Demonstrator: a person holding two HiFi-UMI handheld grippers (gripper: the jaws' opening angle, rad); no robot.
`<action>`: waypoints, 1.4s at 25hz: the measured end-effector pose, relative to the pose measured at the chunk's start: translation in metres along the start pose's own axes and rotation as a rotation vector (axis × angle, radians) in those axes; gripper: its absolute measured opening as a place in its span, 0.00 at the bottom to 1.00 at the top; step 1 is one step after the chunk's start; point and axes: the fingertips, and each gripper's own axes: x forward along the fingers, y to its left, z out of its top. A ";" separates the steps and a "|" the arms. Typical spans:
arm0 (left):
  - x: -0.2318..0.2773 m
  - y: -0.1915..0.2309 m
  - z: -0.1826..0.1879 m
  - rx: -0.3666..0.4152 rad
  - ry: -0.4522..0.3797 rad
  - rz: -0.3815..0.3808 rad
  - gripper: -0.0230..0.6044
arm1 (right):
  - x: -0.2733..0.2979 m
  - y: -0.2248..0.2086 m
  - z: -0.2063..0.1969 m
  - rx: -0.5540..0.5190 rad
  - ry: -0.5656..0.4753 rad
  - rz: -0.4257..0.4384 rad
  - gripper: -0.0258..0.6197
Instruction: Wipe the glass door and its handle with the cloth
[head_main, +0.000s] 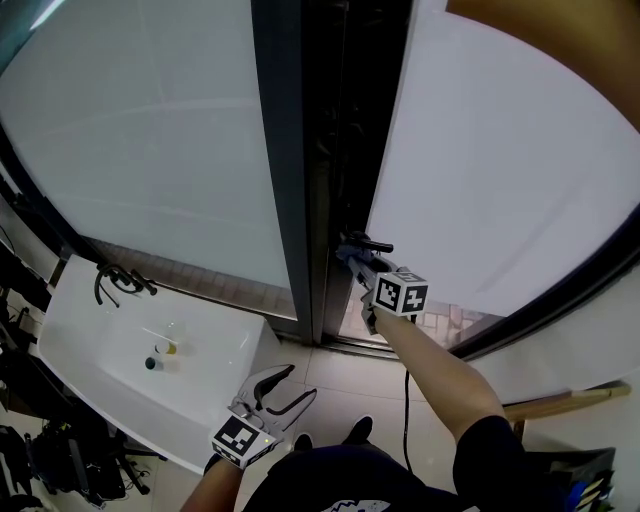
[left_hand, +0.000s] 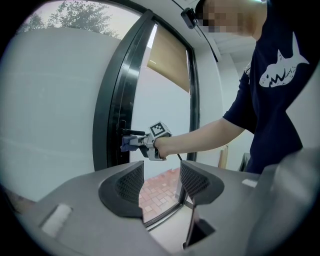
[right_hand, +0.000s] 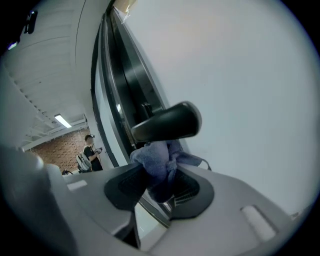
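At frame centre, the right tool clamps a soft, limp blue cloth by its bunched middle beneath the rigid door handle; left tool gapes empty.

- My right arm is stretched forward, bare below a short dark sleeve.
- My right gripper points ahead at the end of that arm, and its 2 jaws are clamped on a bunched blue cloth.
- My left gripper sits low, close to my body, angled up and to the right.
- Its 2 jaws stand apart, with nothing gripped between them.
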 end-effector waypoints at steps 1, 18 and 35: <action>0.000 0.000 0.000 0.000 0.001 -0.001 0.39 | -0.003 0.003 0.003 0.012 -0.015 0.016 0.24; 0.015 -0.007 0.004 0.016 -0.004 -0.047 0.39 | 0.004 -0.031 -0.026 -0.020 0.127 -0.087 0.24; 0.006 0.000 -0.004 -0.036 0.004 0.015 0.39 | 0.047 -0.025 -0.066 0.122 0.198 -0.109 0.24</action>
